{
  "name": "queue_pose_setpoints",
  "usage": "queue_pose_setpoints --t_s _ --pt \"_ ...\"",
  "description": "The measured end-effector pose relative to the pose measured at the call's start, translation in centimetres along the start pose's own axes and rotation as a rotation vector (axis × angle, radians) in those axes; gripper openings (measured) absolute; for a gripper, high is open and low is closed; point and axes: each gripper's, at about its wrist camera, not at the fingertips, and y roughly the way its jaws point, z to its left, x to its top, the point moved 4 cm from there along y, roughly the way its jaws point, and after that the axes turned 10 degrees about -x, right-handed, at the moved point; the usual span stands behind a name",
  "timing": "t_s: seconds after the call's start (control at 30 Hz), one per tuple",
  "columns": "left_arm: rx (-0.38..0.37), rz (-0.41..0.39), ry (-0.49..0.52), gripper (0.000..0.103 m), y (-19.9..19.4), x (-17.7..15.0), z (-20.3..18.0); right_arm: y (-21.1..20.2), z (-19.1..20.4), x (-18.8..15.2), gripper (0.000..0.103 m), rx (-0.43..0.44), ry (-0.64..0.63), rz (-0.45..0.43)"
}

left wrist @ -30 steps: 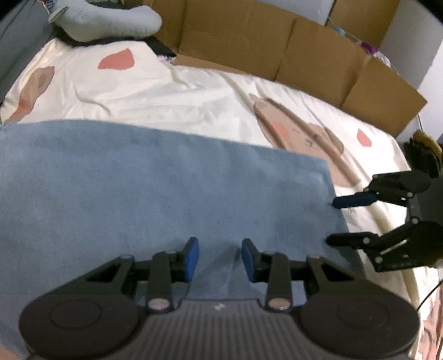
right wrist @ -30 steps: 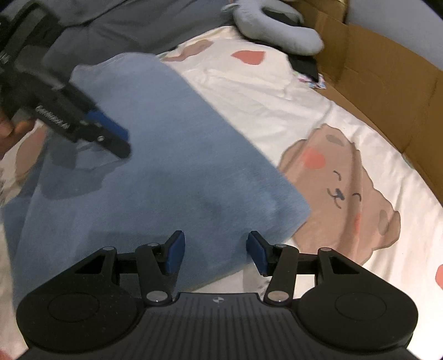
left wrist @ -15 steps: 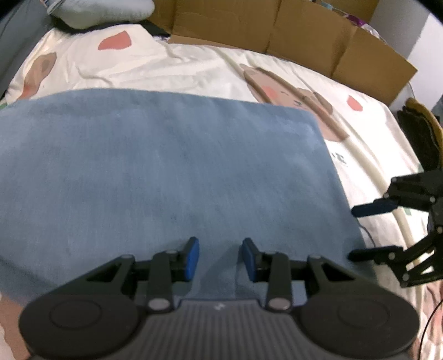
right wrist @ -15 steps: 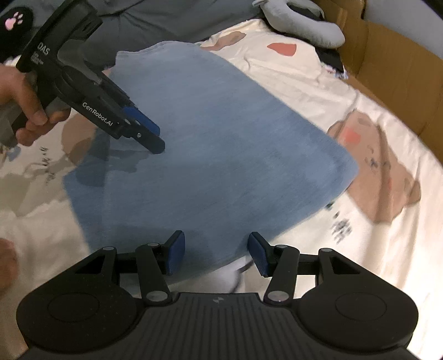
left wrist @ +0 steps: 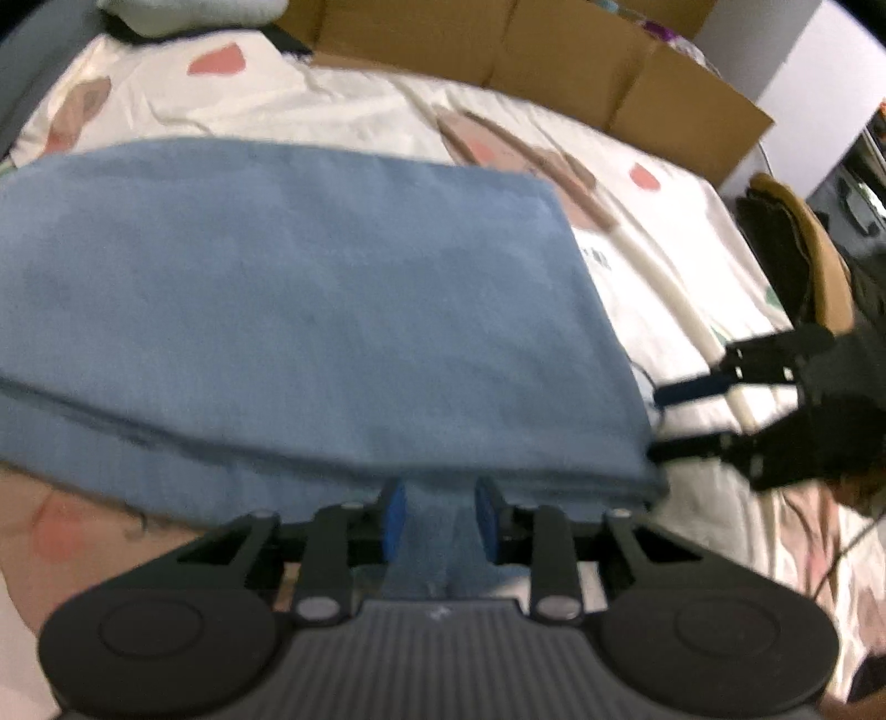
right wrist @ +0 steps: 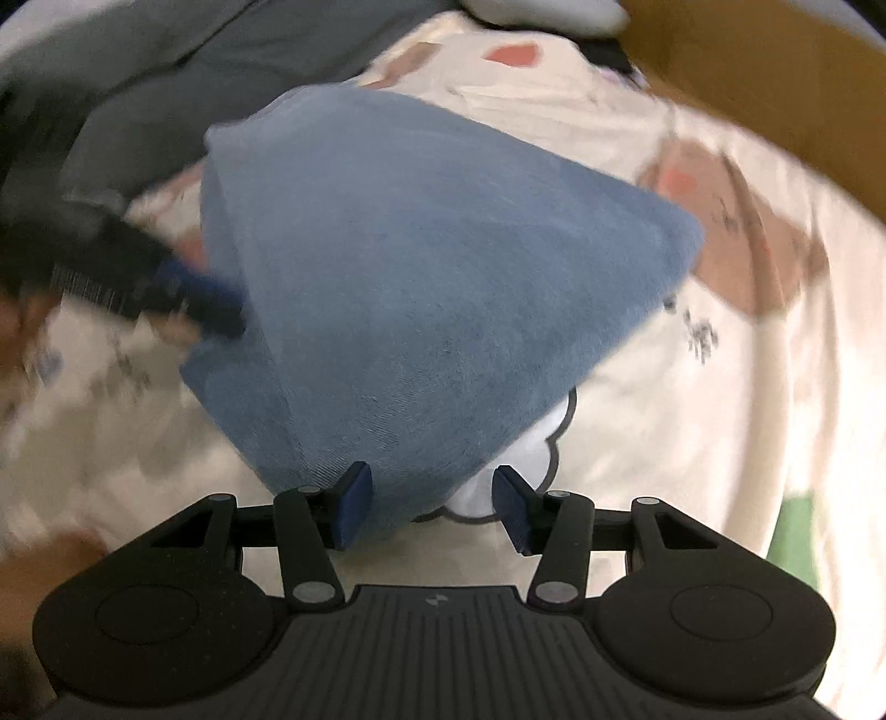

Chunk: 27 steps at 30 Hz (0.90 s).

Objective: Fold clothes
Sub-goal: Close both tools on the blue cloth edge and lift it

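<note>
A blue cloth (left wrist: 304, 304) lies folded in layers on the bed, and its near edge bunches up between my left gripper's (left wrist: 440, 520) blue pads. That gripper is shut on the cloth edge. In the right wrist view the same cloth (right wrist: 443, 277) narrows to a near corner, which sits loosely inside my right gripper (right wrist: 432, 498). Its fingers are wide apart and open. The left wrist view shows the right gripper (left wrist: 681, 418) open at the cloth's right corner. The right wrist view is blurred, with the left gripper's finger (right wrist: 216, 299) at the cloth's left edge.
The cream bed sheet (left wrist: 343, 105) has bear and heart prints. Flattened cardboard (left wrist: 554, 61) lines the far side, with a grey cushion (left wrist: 188, 11) at the far left. A white cord (left wrist: 664, 288) crosses the sheet. A brown chair (left wrist: 814, 260) stands right. A dark grey blanket (right wrist: 166, 83) lies beyond the cloth.
Both grippers pulled back to the cloth's near edge. My left fingers narrowed onto that edge. The right gripper came in to the near corner, still open.
</note>
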Motion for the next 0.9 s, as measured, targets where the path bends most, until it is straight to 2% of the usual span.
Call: queue_pose_setpoints --t_s 0.07,0.2,0.33,0.43,0.47,0.53,0.57,0.63,0.77,0.9 --pt "0.001 0.017 -0.002 0.024 0.1 -0.9 0.0 0.1 -0.7 -0.2 0.056 0.047 0.122 0.035" --pt "0.035 0.004 -0.020 0.018 0.6 -1.6 0.4 0.9 -1.7 -0.9 0.056 0.135 0.335 0.089" --pt "0.076 0.010 0.015 0.018 1.6 -2.0 0.2 2.0 -2.2 -1.6 0.055 0.201 0.491 0.118" --pt "0.078 0.027 0.024 0.020 1.8 -1.8 0.4 3.0 -2.4 -1.8 0.055 0.246 0.568 0.134" --pt "0.069 0.033 0.020 0.020 1.7 -1.7 0.5 3.2 -2.5 -1.7 0.051 0.260 0.587 0.137" --pt "0.031 0.040 -0.042 0.018 1.2 -1.2 1.3 3.3 -2.7 -1.7 0.044 0.285 0.624 0.137" --pt "0.007 0.024 -0.086 0.012 0.6 -0.9 1.7 3.4 -2.8 -1.8 0.039 0.298 0.643 0.137" --pt "-0.010 -0.037 -0.151 0.011 -1.2 -0.6 2.7 3.5 -3.1 -1.8 0.035 0.323 0.681 0.136" --pt "-0.005 -0.096 -0.222 0.011 -3.8 -0.7 4.6 3.8 -3.7 -2.1 0.034 0.362 0.773 0.115" --pt "0.001 -0.067 -0.254 0.012 -4.2 -1.7 5.9 5.1 -4.0 -2.6 0.035 0.386 0.862 0.098"
